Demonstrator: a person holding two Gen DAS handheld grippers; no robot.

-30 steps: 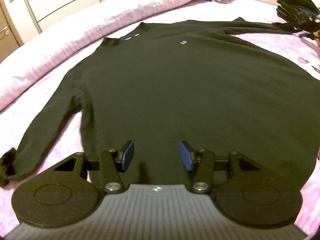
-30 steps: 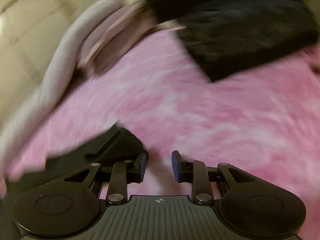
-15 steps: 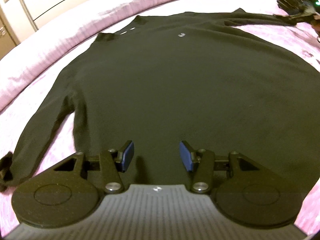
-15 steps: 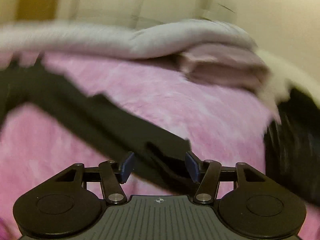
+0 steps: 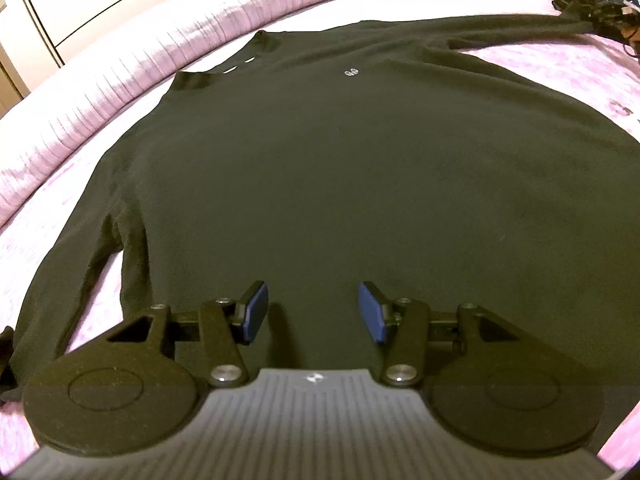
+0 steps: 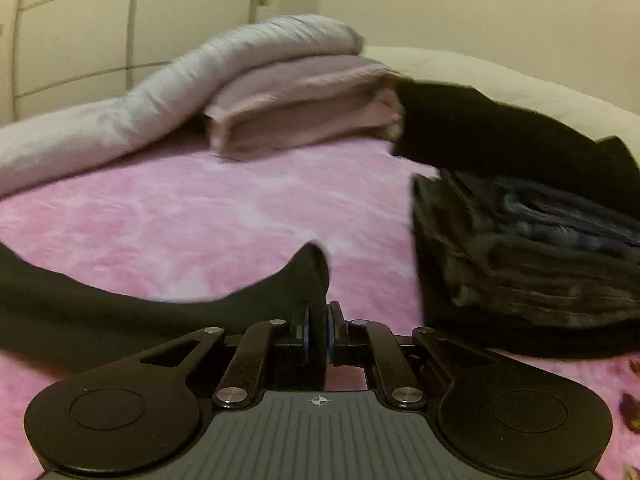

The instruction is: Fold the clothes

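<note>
Black long-sleeved sweater (image 5: 340,184) lies spread flat, front up, on the pink bedspread (image 6: 192,220), collar toward the far side and hem nearest the left wrist camera; a small pale logo (image 5: 351,73) marks the chest. Laid out this way, body smooth and sleeves out to the sides, presumably so each sleeve can be brought across the body as a first fold. Near-side sleeve (image 5: 52,280) runs down along the body's edge toward the lower left, its cuff bunched at the frame edge. Far sleeve (image 6: 120,312) stretches outward: in the right wrist view its cuff end sits between the blue pads of the right gripper (image 6: 318,332), whose jaws are closing on it, pads pressed against the cloth. Pinching at the cuff makes sense, I judge, because the sleeve's whole length then follows the hand. Left gripper (image 5: 312,312) hovers over the hem region, fingers half apart with nothing between them, only sweater fabric beneath; probably waiting to pin or take the hem. Outward from the garment: a dark folded pile (image 6: 528,256) sits just beside the gripped cuff, likely finished items kept clear of the working area. A rolled pale duvet (image 5: 140,64) and folded pink blankets (image 6: 304,116) line the far edge of the bed, with cupboard doors (image 6: 80,28) behind.
</note>
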